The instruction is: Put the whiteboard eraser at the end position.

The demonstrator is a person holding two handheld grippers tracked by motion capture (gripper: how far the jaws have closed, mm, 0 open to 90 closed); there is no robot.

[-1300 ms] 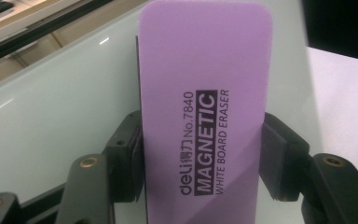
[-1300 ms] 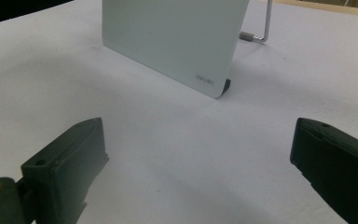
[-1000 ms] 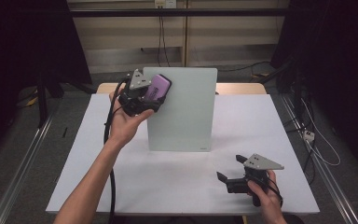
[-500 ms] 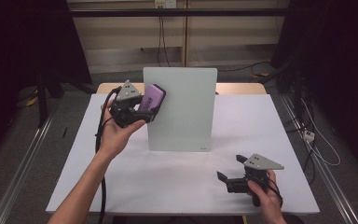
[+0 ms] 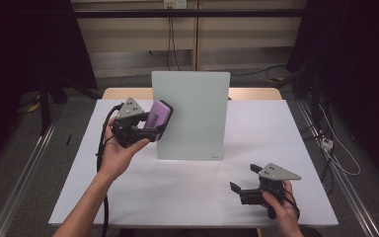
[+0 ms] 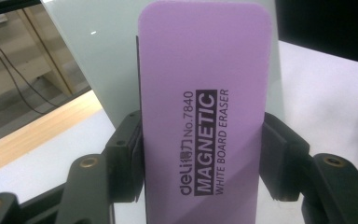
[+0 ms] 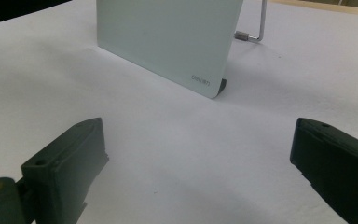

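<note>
A purple magnetic whiteboard eraser (image 5: 157, 114) (image 6: 204, 112) is clamped between the jaws of my left gripper (image 5: 145, 127) (image 6: 200, 163), which is shut on it. The eraser is held in the air at the left edge of a pale glass whiteboard (image 5: 193, 113) (image 6: 98, 70) (image 7: 168, 39) that stands upright in the middle of the table; whether it touches the board I cannot tell. My right gripper (image 5: 244, 181) (image 7: 198, 163) rests low near the table's front right, open, with nothing between its jaws.
The white tabletop (image 5: 276, 133) spreads around the board, with a wooden strip (image 5: 254, 93) at its far edge. A metal support leg (image 7: 256, 28) props the board from behind. Dark surroundings and cables (image 5: 333, 153) lie off the table's right side.
My left gripper has carried the eraser downward along the board's left edge, from near its top corner to about mid-height. The right gripper has stayed still.
</note>
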